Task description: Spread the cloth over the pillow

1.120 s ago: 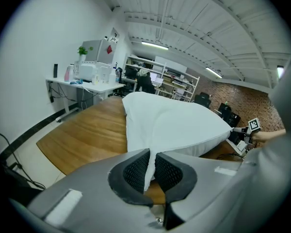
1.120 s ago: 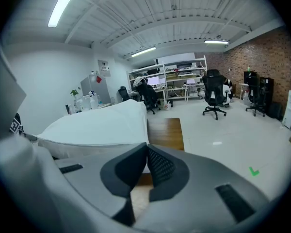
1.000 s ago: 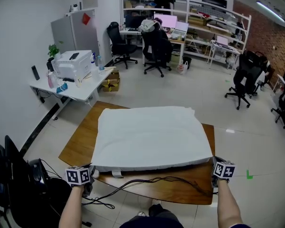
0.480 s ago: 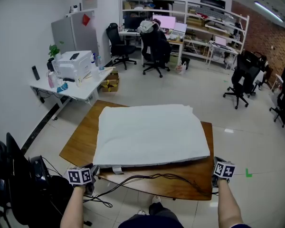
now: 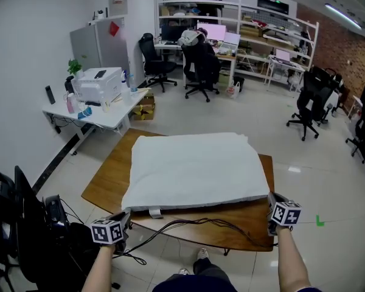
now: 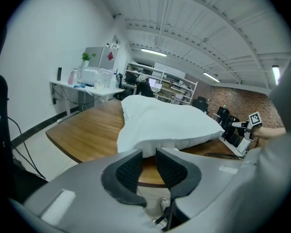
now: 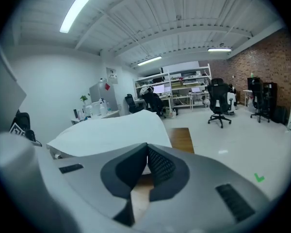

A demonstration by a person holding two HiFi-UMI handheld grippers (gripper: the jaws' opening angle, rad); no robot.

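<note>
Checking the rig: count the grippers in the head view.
2: left gripper off the table's near left corner; right gripper at the cloth's near right corner. None seems hidden.

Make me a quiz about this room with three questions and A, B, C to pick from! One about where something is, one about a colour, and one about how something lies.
1. Where does the printer stand?
A on a chair
B on the white desk by the wall
C on the floor

2. What colour is the cloth?
A red
B white
C green

3. How does the cloth lie?
A rolled into a ball
B folded into a small square
C spread out over the pillow

Answers:
1 B, the printer sits on the desk at the left wall.
2 B, the cloth is plain white all over.
3 C, the cloth covers the pillow almost from edge to edge.
</note>
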